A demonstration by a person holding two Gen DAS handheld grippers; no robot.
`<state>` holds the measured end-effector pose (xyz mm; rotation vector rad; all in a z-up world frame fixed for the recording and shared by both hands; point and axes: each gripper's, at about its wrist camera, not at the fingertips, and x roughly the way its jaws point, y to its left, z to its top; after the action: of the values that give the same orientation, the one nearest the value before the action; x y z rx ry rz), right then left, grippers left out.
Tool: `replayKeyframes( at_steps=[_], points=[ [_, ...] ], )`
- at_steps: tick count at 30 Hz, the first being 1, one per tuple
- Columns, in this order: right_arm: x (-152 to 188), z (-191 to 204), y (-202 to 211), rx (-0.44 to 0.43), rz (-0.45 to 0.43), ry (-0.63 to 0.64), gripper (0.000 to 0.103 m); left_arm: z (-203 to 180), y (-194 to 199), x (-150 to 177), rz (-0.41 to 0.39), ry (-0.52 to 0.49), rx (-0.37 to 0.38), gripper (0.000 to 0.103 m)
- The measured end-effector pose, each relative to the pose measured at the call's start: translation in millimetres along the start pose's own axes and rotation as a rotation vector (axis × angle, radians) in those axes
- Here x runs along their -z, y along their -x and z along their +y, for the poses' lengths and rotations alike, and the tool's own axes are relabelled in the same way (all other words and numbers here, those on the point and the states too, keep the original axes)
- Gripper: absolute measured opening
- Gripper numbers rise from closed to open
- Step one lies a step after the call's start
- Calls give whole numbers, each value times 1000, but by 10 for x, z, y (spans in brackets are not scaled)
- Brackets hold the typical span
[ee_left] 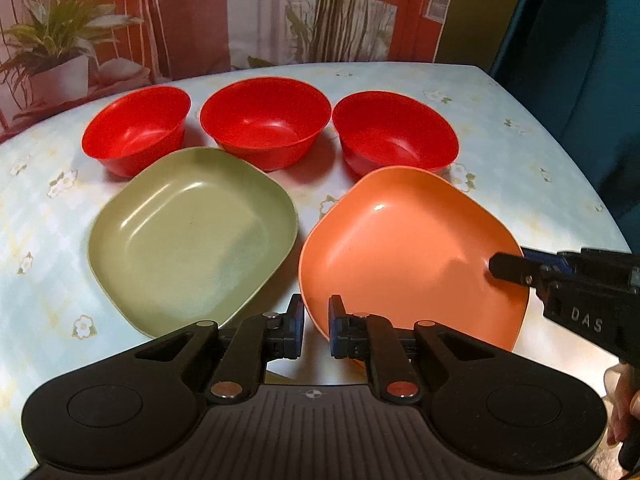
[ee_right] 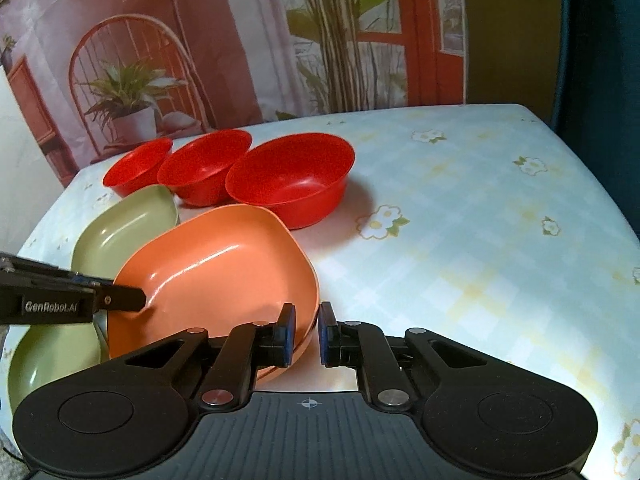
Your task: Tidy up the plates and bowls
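We have both sets of jaws closed on one dish: the orange rounded-square plastic plate [ee_left: 404, 248], tilted up off the table [ee_left: 520, 140]. The left gripper [ee_left: 316, 330] pinches its near-left rim, and the right gripper [ee_right: 307, 334] pinches its right rim. The plate holds nothing.

Just left of our left jaws lies the green rounded-square plastic plate [ee_left: 192, 236], flat and empty. Beyond both plates stand three empty red round plastic bowls in a row: the left red bowl [ee_left: 136, 132], the middle red bowl [ee_left: 264, 120] and the right red bowl [ee_left: 394, 134], apart from one another.

The left wrist view gives us the whole green plate and the right gripper reaching in from the side, with fingers [ee_left: 628, 412] of a hand behind it. The right wrist view shows the orange plate covering part of the green one, and the wide bare flowered cloth to the right of our right jaws.
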<state>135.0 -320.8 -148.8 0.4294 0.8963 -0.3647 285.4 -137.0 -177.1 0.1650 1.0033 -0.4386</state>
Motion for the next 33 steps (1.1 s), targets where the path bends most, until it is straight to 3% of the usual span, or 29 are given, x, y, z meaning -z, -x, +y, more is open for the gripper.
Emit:
replayKeyframes(
  at_steps=[13,26,33],
  points=[
    [-212,232,133,3,-30,22,11,226,329,-11,-89,47,17,14],
    [-458,600,-22,-100,7,-7,12,790,525,-73,-134,160,-1,14],
    [-614,879,-115,-144,14,38,12,1089,567,-94,-146,215,-15,14]
  ],
)
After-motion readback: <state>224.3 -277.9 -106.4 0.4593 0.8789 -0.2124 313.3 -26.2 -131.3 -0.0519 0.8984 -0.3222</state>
